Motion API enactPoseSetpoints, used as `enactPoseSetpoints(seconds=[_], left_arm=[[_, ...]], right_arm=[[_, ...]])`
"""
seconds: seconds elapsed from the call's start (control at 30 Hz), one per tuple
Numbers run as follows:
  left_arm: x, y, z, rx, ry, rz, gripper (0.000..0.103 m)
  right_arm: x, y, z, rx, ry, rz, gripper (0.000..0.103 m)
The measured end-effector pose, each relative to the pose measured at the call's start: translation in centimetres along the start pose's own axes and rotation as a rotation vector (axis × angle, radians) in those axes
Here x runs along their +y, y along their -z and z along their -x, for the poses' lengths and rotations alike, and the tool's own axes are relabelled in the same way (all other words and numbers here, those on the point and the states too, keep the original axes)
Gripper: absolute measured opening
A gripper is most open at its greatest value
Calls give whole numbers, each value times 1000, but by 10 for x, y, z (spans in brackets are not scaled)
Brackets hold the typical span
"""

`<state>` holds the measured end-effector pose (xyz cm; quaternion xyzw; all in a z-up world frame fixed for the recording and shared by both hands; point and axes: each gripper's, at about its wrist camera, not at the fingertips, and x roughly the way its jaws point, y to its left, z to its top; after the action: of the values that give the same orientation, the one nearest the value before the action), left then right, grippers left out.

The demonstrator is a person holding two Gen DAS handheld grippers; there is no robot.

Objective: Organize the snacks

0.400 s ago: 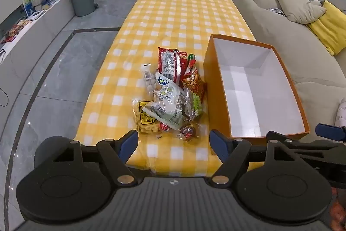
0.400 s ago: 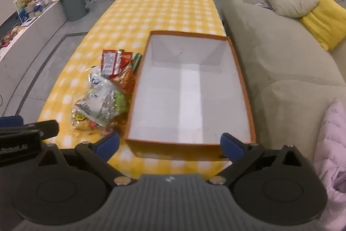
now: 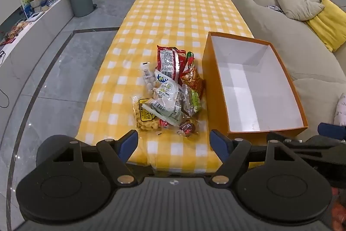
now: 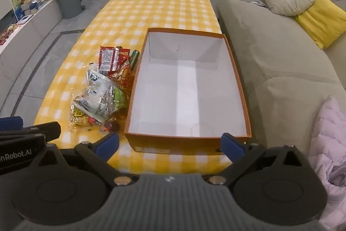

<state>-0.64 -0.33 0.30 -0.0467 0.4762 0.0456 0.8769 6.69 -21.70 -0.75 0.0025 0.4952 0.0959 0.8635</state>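
1. Orange cardboard box point(image 4: 187, 140), white inside, nothing in it. It sits on the right of the checked counter point(image 3: 173, 14), just beside the snack pile point(image 3: 170, 92); whether they touch I can't tell.
2. Box long axis runs near-to-far along the counter, open side up, one short end facing the near edge.
3. Pile: overlapping packets, mixed directions. Red packet point(image 3: 169, 62) at the far end lies roughly near-to-far; clear white-label bag point(image 3: 166, 101) sits on top, skewed; yellow crisp bag point(image 3: 144, 116) and small red wrapped sweet point(image 3: 187, 128) are nearest.
4. Step, my read: start of the task, no packet picked yet.
5. Left hand-held gripper point(image 3: 173, 140) has jaws spread wide with nothing between them, hovers at the near edge, lined up on the pile.
6. Right hand-held gripper point(image 4: 170, 143) also wide apart and unloaded, facing the box's near end.
7. Next move likely calls for the left one to drop onto a top or near packet, pinch film only, then carry right into the box. Slippery film, overlapped bags may drag neighbours.
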Motion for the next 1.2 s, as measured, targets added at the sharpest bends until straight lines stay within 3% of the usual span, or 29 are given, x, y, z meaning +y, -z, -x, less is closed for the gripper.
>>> enactPoseSetpoints(seconds=[1.2], left_arm=[[-7, 0, -2, 27, 7, 11, 88]], right_arm=[[5, 7, 4, 42, -30, 4, 98]])
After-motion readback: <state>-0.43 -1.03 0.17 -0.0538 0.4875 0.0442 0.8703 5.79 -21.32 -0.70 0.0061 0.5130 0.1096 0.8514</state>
